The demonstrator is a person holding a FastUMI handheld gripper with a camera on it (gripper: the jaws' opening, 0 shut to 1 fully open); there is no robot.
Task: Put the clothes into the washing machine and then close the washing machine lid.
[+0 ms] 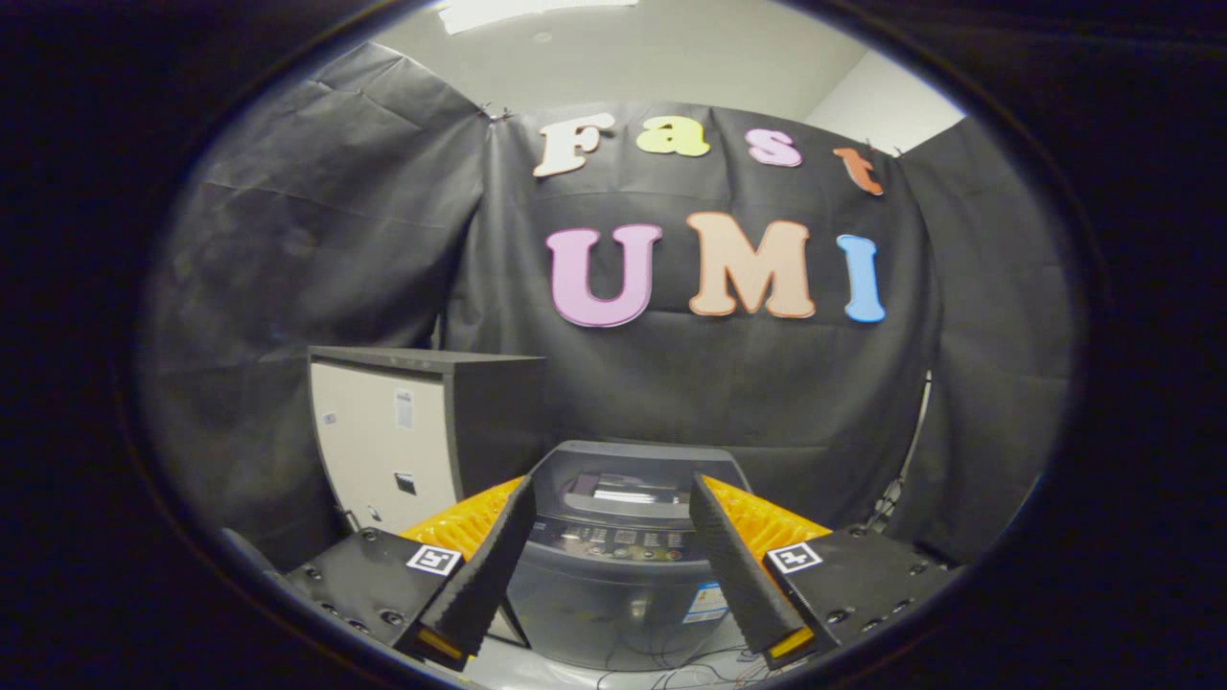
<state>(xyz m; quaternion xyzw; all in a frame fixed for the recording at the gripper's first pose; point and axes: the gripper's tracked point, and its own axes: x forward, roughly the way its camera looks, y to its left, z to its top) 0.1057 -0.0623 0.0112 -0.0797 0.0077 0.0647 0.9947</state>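
While spread wide, tongs point(613, 498) empty, washing machine point(613, 585) just beyond.

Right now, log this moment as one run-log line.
gripper: open, holding nothing | dark grey top-loading washing machine: ahead between fingers, lid closed | clothes: unseen

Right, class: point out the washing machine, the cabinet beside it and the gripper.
washing machine point(613, 585), gripper view, on its front wall
cabinet point(379, 450), gripper view, on its pale front panel
gripper point(613, 537), gripper view, midway between its open fingers
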